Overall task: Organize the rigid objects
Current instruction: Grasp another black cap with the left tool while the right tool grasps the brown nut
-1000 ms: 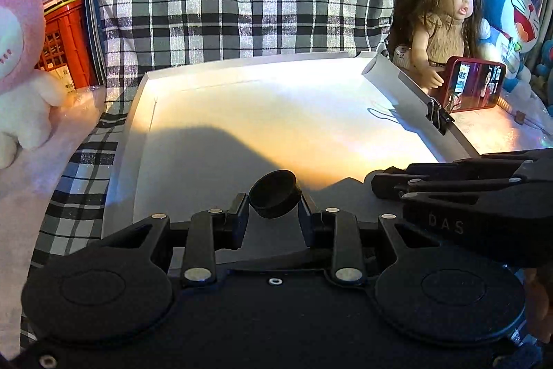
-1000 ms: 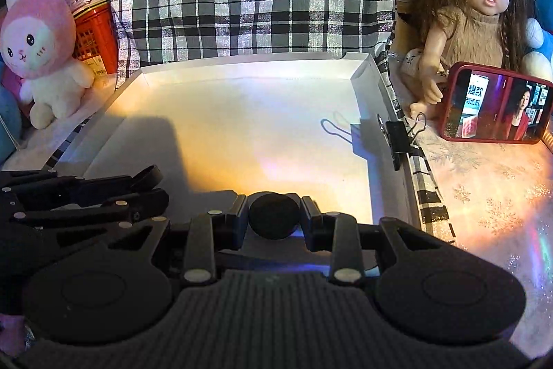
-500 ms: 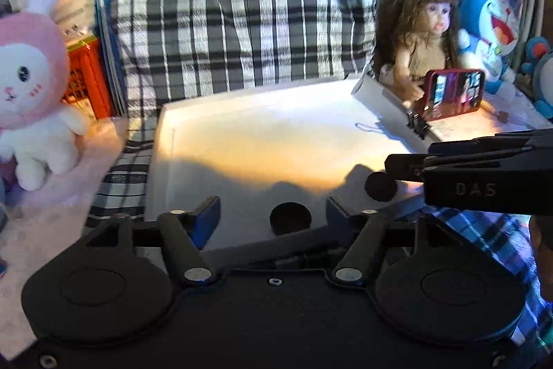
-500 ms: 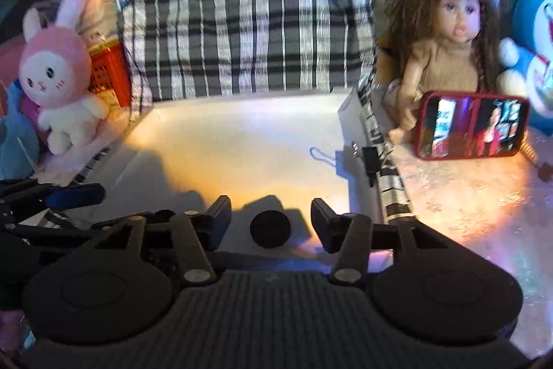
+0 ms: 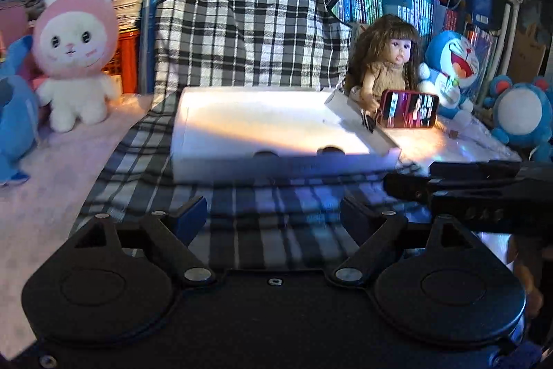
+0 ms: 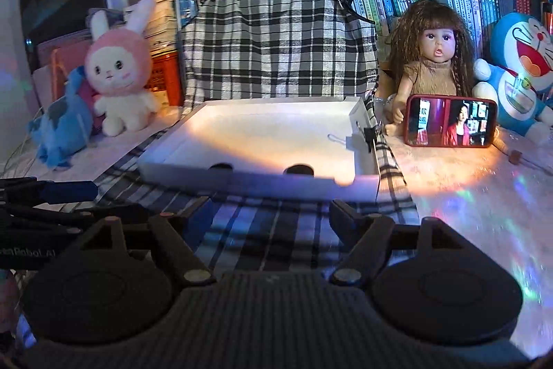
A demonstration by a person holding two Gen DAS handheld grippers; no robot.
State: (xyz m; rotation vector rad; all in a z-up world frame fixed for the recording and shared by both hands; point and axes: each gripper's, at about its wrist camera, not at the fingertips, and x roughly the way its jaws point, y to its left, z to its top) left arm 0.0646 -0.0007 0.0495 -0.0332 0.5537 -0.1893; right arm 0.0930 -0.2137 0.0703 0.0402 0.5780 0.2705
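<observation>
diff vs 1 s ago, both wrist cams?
Both let go: the left gripper and right gripper each released a black round piece and pulled back from the white tray; jaws opening, nothing between them. The left piece and right piece now lie inside the tray's near edge. Tray, doll and phone unchanged.

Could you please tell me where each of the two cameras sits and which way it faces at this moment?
Left wrist: sits on the left gripper, looking forward and slightly down at the white tray; its own fingers stand apart, opening with nothing between them, and the right gripper pokes in from the right.
Right wrist: sits on the right gripper, facing the tray; its fingers are opening on nothing; the left gripper shows at left.
Shared: tray, two black discs, doll, phone, pink bunny.
</observation>
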